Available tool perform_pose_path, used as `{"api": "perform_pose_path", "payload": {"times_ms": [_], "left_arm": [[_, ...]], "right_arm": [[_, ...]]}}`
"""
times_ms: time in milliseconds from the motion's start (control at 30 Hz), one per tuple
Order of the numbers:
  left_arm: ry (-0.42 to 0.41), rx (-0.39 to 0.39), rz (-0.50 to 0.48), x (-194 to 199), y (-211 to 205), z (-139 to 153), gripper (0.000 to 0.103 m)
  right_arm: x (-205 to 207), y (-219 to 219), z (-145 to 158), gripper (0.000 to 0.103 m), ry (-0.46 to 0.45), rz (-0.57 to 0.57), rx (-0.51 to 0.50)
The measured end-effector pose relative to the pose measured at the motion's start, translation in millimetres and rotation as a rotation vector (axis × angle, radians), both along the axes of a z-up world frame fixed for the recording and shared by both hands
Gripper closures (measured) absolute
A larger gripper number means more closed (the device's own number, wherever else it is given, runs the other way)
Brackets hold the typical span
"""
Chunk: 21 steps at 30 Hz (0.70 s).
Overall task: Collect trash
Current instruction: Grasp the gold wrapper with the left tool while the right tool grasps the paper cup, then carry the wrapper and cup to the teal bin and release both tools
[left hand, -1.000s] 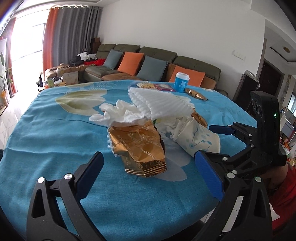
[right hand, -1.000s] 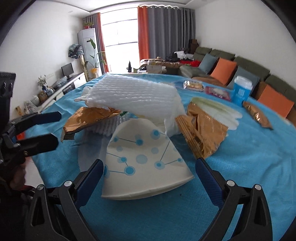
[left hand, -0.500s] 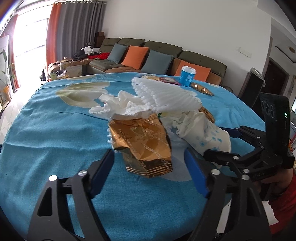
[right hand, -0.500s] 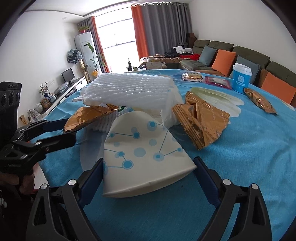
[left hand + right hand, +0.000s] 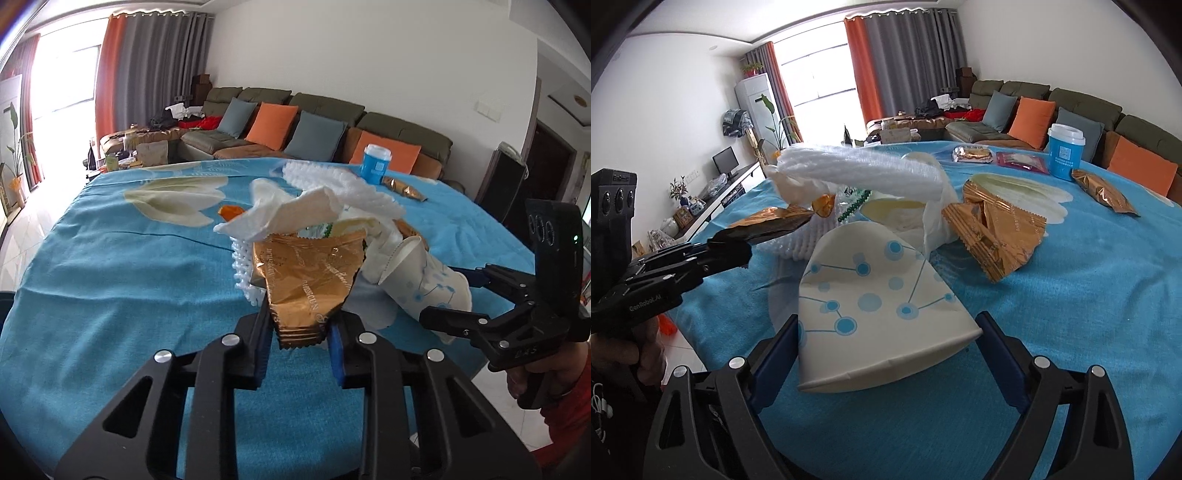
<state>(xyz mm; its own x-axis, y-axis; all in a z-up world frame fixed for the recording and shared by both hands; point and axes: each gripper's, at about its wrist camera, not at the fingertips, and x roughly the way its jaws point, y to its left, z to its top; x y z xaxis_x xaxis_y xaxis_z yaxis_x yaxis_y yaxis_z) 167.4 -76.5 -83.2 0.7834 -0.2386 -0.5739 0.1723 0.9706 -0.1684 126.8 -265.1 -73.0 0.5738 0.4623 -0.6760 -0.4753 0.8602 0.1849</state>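
Gold wrapper (image 5: 308,284) pinched as left gripper (image 5: 300,325) jaws closed, right gripper (image 5: 888,339) jaws wide around paper cup (image 5: 879,306)

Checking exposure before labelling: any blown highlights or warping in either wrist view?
Left wrist: window at upper left is blown out white; fisheye bends the table edge. Right wrist: window clipped too; paper cup up close looks stretched.
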Motion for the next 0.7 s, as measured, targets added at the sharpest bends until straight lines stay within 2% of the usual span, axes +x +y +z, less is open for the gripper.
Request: {"api": "perform_pose_path", "payload": {"times_ms": [300,700], "left_arm": [[-0.064,-0.071,0.086,-25.3,36.0,23.6,0.080],[-0.132,-0.075,0.179,-62.0,77.1,45.7,0.080]], "right_arm": [[-11.0,4.2,20.2,0.014,-0.046,0.003,0.046],[-23.3,45.5,50.1,0.014,-0.120,0.083,0.077]]}}
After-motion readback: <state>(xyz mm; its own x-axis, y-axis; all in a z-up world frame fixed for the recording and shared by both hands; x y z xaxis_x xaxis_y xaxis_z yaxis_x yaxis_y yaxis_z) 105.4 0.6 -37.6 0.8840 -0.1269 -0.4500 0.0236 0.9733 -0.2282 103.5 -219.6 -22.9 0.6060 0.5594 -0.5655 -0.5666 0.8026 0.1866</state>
